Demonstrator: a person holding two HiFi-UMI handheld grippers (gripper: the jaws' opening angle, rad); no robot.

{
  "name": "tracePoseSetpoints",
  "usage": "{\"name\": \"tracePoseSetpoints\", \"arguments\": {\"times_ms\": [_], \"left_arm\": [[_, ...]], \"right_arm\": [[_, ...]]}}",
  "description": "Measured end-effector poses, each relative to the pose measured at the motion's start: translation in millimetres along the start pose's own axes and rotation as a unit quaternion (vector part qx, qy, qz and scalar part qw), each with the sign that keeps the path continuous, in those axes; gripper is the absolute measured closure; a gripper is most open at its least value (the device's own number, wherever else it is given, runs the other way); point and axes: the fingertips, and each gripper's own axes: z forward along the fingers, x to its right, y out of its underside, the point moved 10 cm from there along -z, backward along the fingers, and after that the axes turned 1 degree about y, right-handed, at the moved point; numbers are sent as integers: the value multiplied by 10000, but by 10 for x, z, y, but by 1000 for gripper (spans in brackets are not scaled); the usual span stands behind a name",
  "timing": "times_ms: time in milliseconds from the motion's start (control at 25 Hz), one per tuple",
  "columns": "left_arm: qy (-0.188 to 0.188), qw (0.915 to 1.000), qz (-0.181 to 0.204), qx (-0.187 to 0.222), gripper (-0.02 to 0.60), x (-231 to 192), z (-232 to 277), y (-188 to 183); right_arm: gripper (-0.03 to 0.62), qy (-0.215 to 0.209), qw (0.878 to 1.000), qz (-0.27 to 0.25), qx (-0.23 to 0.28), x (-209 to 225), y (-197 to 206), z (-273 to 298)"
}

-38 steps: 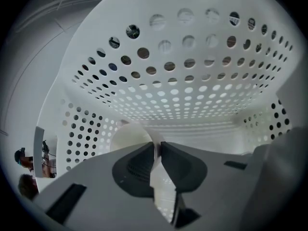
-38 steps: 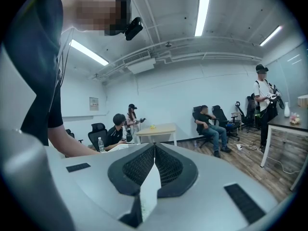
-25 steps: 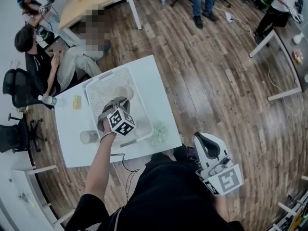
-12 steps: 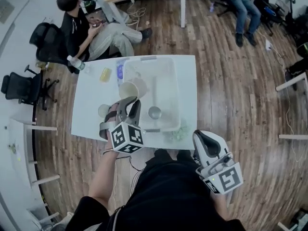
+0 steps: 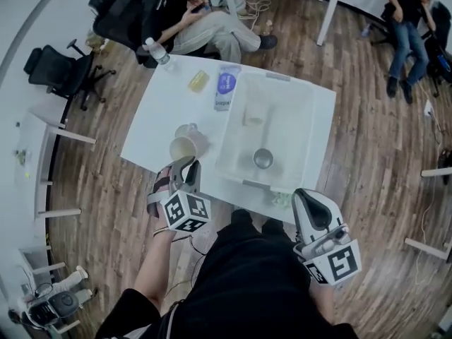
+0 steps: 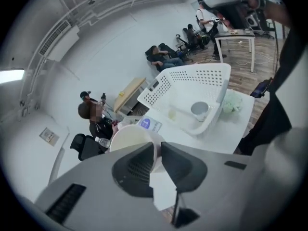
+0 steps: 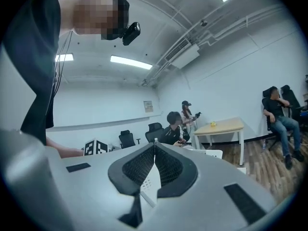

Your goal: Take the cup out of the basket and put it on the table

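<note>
Over the near left part of the bench (image 5: 159,129), just outside the basket's (image 5: 227,136) left wall, the left hand-held gripper (image 6: 157,146) is clamped on the paper cup (image 5: 185,147). One jaw sits inside the rim and one outside, a pinch that suits a thin, light wall. The paper cup is clear of the basket and apparently not yet set down. The right hand-held gripper (image 7: 154,148), jaws together on nothing, hangs off the near edge, likely not needed for this one-handed move.
</note>
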Motion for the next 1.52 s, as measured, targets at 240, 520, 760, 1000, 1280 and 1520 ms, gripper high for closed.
{"name": "tracePoseSetpoints", "arguments": {"times_ms": [240,520,760,1000,1280,1520], "left_arm": [[464,9974,-64,-545,528,321,447,510],[1016,9915,-66,-808,526,655,984,804],[1337,9866,187,-913,523,794,1202,868],[1387,9854,412,-900,516,843,1285,881],[1266,9860,620,-890,498,866,1344,864],[1396,9846,670,-811,418,830,1237,719]], "right_arm": [[568,22,9999,-64,-112,-55,1,174],[568,262,9992,-173,-232,-108,3,216],[568,493,9982,-219,-268,-151,-46,213],[568,636,9973,-243,-260,-191,-55,195],[568,757,9966,-221,-247,-199,-50,135],[568,910,9954,-174,-228,-173,-44,-19]]}}
